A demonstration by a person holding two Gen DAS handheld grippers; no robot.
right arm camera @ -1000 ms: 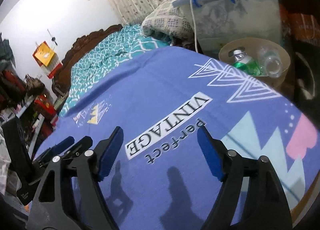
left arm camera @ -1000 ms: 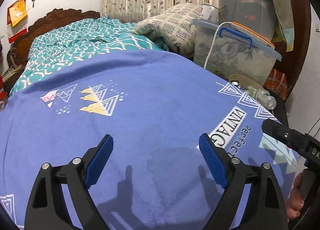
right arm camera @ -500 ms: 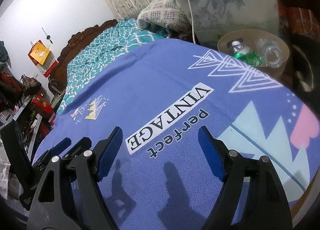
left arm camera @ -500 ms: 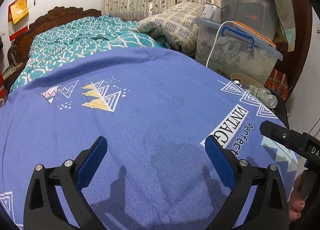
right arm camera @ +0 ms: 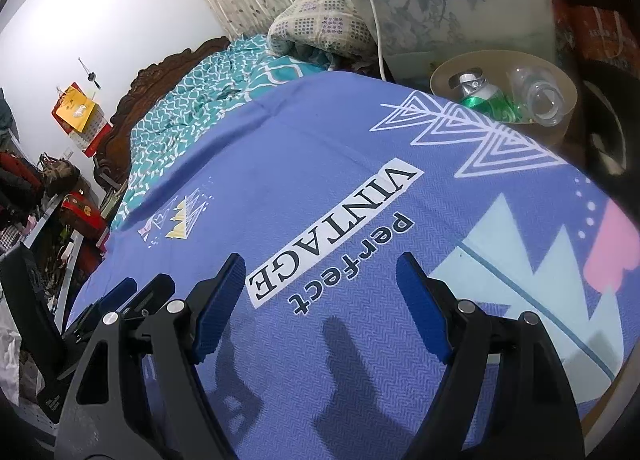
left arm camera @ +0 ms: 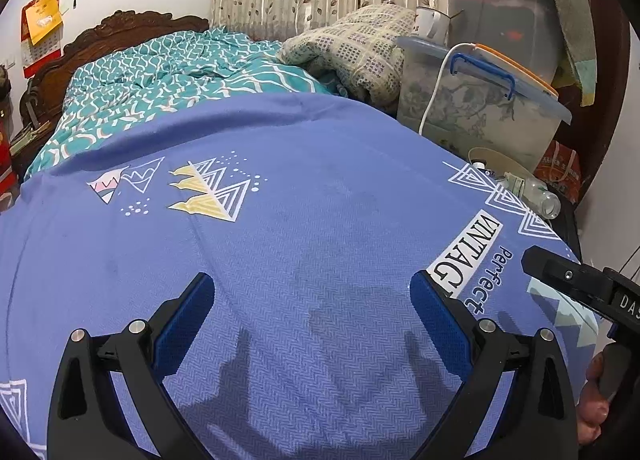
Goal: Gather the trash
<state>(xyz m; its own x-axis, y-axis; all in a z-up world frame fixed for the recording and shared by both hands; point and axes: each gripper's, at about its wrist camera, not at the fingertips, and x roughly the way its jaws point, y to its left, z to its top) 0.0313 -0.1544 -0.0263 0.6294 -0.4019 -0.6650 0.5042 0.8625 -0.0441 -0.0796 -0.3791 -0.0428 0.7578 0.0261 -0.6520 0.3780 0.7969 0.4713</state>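
Both claws, the left claw and right claw, hang wide and empty over the blue blanket; the trash already lies in the bin.

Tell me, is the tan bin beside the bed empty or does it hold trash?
It holds trash. In the tan bin lie a green bottle and a clear bottle.

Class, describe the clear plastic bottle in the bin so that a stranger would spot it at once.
Start at the blue bedspread and go to its far right corner, where a round tan bin stands. Two bottles lie inside; the clear plastic bottle is the see-through uncapped one on the right, not the green-labelled bottle.
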